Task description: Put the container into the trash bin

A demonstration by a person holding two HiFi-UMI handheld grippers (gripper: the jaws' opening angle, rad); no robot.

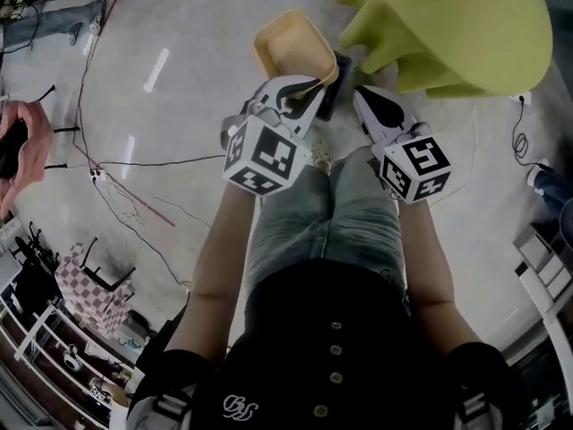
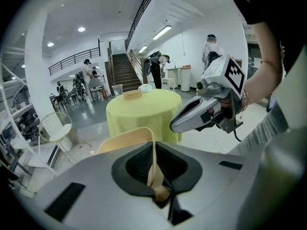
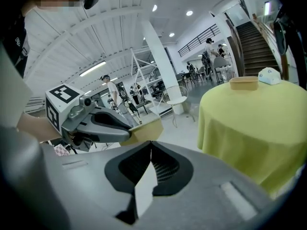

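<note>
Round bench (image 2: 144,113) under yellow-green cloth; tan box (image 2: 132,94) on top; clear cup (image 2: 117,89) at box's 9 o'clock; white object (image 2: 145,87) at 2 o'clock; cables (image 1: 116,164) across floor (image 1: 188,25).

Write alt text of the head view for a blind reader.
The left tool grips a beige container by its rim above a pale floor. The right tool, shut, is beside it, near a yellow-green table.

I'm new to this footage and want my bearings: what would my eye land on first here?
The beige container, pinched by its rim in the left gripper, stands out at top centre of the head view. Just right of it is the shut, empty right gripper. Beyond that stands a table under a bright yellow-green cloth.
</note>
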